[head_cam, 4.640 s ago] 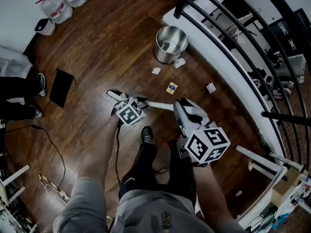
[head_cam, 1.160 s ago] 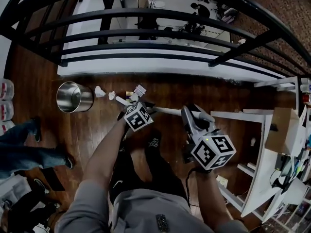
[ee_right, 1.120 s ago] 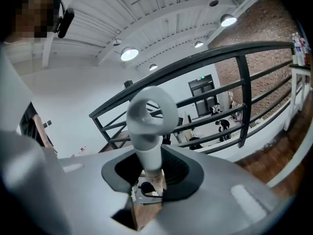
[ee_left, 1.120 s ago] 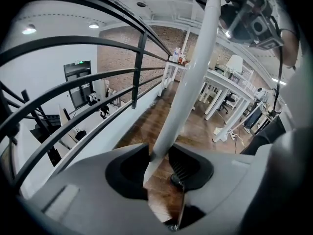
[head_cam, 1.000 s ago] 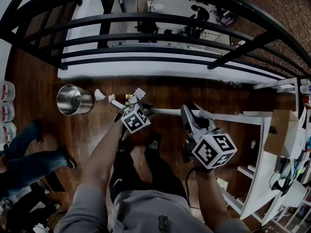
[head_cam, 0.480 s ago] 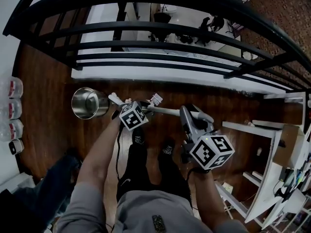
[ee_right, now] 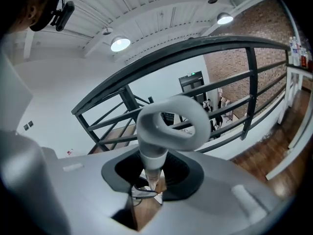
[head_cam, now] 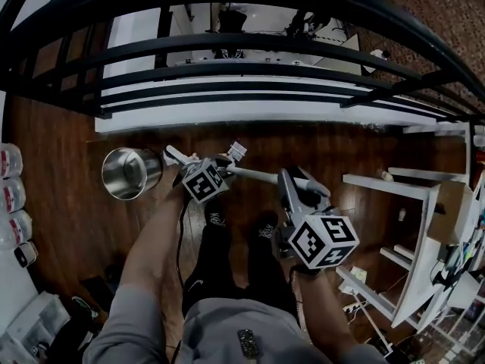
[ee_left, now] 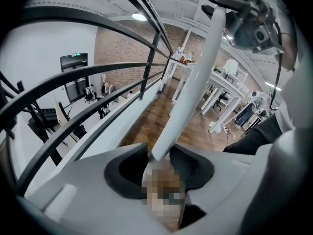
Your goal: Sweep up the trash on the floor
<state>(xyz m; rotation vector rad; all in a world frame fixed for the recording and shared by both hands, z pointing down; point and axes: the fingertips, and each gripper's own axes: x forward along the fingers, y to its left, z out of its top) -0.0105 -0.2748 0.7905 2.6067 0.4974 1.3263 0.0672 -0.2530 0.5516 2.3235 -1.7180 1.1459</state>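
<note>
Floor: glossy dark wooden boards [head_cam: 68,196].
Far side: black metal railing [head_cam: 250,45] above a white ledge [head_cam: 250,112].
Right: white tables [head_cam: 386,184].
Wall: brick [ee_left: 122,53].
Ceiling: white ceiling [ee_right: 161,9], round lights [ee_right: 120,44] lit.

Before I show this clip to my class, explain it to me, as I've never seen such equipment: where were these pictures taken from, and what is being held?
There is no robot: a person holds a gripper in each hand. The top-down picture comes from a camera on the person's head; it shows a wooden floor, a black railing, a metal bin and a scrap of trash. The other two come from cameras riding on the grippers, looking along them. Both grip one long white handle, probably a broom's: the right gripper holds its looped end, the left gripper a spot lower down. The left fingers have just been opening slightly, yet appear to touch the handle.
</note>
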